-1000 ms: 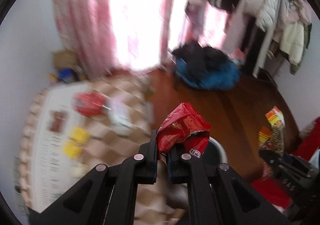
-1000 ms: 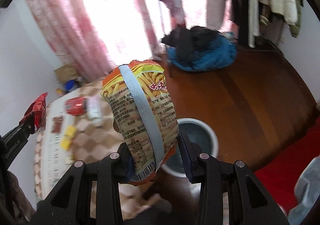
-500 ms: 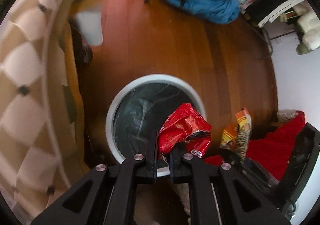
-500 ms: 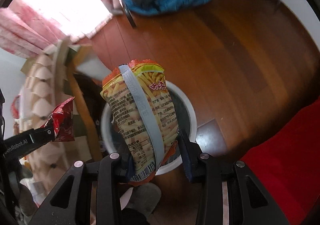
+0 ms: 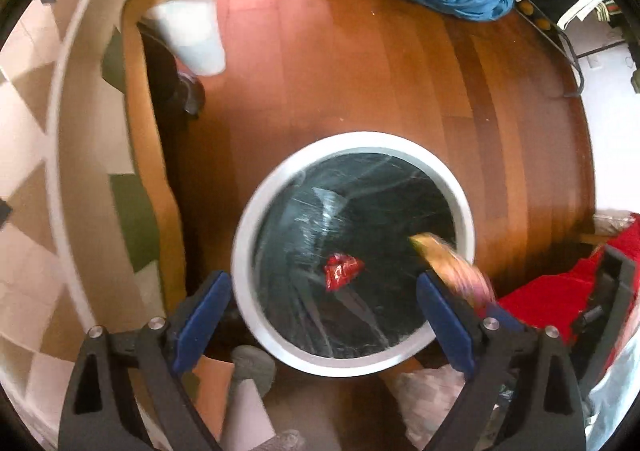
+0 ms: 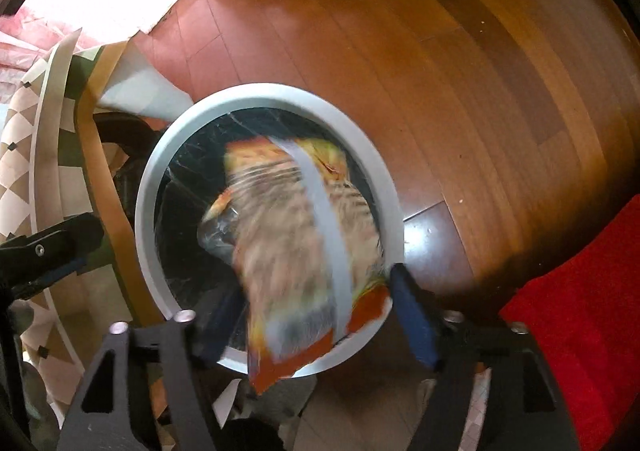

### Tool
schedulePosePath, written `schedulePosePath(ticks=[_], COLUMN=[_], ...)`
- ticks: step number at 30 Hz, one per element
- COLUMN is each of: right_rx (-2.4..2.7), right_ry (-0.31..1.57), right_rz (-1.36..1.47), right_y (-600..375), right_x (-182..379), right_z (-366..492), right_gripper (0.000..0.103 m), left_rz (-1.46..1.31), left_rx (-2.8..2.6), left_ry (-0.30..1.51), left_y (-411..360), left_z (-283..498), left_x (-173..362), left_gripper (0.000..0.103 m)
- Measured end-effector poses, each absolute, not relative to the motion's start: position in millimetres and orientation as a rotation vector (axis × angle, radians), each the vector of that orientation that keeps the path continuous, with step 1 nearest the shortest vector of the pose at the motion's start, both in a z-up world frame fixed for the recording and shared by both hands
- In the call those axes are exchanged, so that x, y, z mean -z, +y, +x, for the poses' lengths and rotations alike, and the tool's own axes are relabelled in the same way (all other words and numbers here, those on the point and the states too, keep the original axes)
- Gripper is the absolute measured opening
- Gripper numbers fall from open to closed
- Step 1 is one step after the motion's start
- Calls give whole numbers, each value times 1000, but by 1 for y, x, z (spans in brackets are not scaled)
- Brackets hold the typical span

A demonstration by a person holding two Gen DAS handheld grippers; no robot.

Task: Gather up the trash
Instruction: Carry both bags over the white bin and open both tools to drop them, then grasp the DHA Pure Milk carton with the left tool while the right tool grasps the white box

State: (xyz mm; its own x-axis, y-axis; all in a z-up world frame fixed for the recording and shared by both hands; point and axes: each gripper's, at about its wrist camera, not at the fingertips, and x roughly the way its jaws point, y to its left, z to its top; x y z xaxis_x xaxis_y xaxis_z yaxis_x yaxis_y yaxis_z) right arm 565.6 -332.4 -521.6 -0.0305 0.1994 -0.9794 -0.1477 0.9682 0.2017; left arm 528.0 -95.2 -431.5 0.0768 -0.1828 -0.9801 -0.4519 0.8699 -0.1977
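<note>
Red wrapper [image 5: 342, 271] below open left tongs [image 5: 324, 315]

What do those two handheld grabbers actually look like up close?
Each is a black plastic frame of angular, strut-like arms with triangular cut-outs, joined by round silver screws. The left gripper ends in two fingers faced with flat dark-blue pads. The right gripper is built the same way, with blue-padded fingers. No cables or sleeves show.
</note>
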Motion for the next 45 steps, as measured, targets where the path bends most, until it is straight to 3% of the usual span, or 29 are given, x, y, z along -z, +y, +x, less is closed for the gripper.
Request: schedulePosePath(ticks=[4, 13, 21, 29, 38, 45], right_rx=[-249, -161, -163, -180, -388, -529], right_ry=[1561, 1481, 1408, 1293, 1131, 1121], right_rz=[39, -60, -77, -32, -44, -188], right_y=[-340, -346, -345, -341, -286, -203], right_x=[512, 478, 419, 330, 204, 191], right_z=[562, 551, 534, 506, 442, 383], right_gripper=[103, 103, 103, 103, 103, 103], left_rz=[-434, -300, -287, -280, -261, -318], left_rx=[-255, -314, -325, -340, -436, -591], left_ry=[1481, 1448, 1361, 1212, 979, 1013], left_y=[-92, -101, -107, -107, -69, -4], left_z=[521, 504, 482, 442, 344, 241], left_x=[426, 406, 350, 262, 150, 175], left_gripper=[97, 97, 97, 97, 97, 97])
